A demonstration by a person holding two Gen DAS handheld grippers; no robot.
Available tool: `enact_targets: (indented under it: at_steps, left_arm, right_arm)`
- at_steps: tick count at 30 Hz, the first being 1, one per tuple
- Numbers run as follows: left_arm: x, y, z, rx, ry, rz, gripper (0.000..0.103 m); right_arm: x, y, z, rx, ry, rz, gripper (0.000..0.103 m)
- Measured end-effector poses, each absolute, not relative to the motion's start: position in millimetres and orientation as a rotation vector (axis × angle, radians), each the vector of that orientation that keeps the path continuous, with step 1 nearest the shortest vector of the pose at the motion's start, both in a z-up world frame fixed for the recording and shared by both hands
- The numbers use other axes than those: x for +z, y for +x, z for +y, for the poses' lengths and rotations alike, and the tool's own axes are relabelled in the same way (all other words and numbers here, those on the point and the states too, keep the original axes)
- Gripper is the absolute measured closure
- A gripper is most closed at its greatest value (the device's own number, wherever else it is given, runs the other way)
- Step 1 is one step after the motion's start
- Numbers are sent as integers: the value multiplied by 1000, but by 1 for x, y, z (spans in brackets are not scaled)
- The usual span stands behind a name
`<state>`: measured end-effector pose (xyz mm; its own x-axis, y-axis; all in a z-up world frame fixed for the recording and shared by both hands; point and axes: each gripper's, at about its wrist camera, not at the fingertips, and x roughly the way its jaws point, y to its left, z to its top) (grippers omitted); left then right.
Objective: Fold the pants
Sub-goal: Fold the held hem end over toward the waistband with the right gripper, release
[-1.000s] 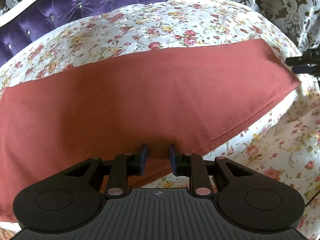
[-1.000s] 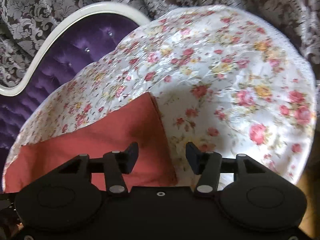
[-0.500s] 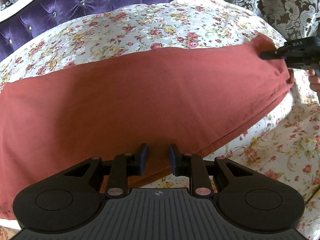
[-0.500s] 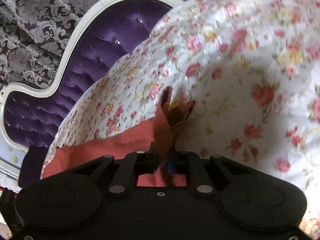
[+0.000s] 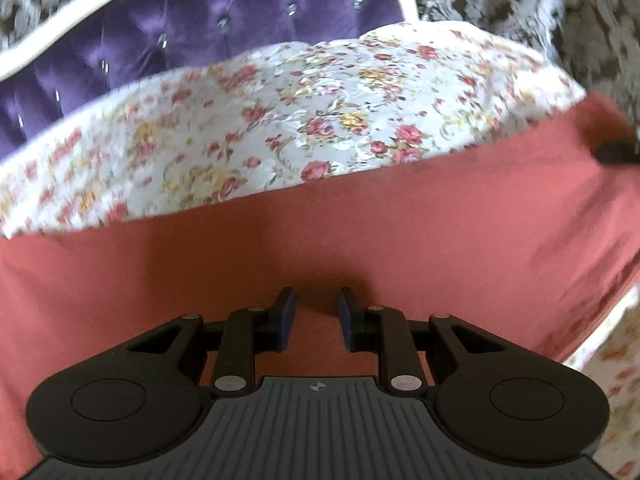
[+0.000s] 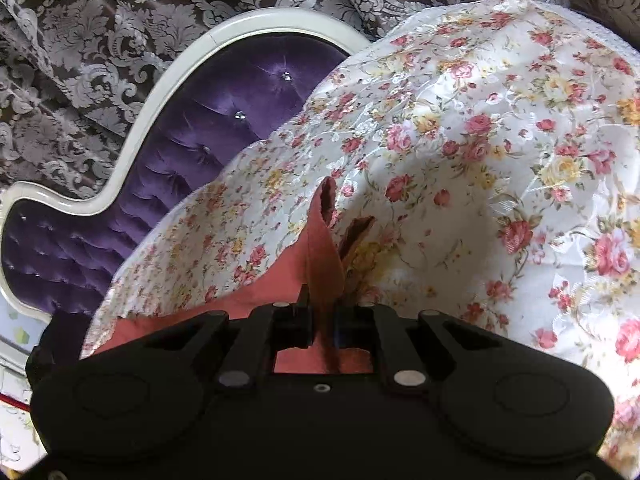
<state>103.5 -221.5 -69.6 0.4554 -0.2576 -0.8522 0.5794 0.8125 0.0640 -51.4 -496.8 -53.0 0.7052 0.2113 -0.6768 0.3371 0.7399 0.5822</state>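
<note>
Pants end pinched between clenched jaws of right gripper, lower centre of right wrist view; a fabric peak stands up above the jaws, corner flopping right. Left gripper jaws parted, nothing between them, low over the pants mid-span at lower centre of left view; can't tell if they touch the cloth. Pants lie as a long red band across the floral bedspread, left edge to right edge of frame; right gripper's tip shows dark at far right. Purple tufted headboard upper left. Step, I'd judge: first lengthwise fold, end grabbed. Next: left should clamp or pin mid-span, right carries end over toward left side, keeping edges aligned.
</note>
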Motion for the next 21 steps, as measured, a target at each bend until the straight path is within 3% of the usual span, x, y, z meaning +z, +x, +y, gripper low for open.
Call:
enact_targets:
  at_steps: [13, 21]
  left_arm:
    - [-60, 63, -123, -544, 322, 1012, 79]
    - [-41, 69, 2, -285, 179, 984, 79]
  right_arm:
    - [37, -11, -381, 138, 778, 709, 86]
    - [21, 65, -241, 335, 727, 808, 85]
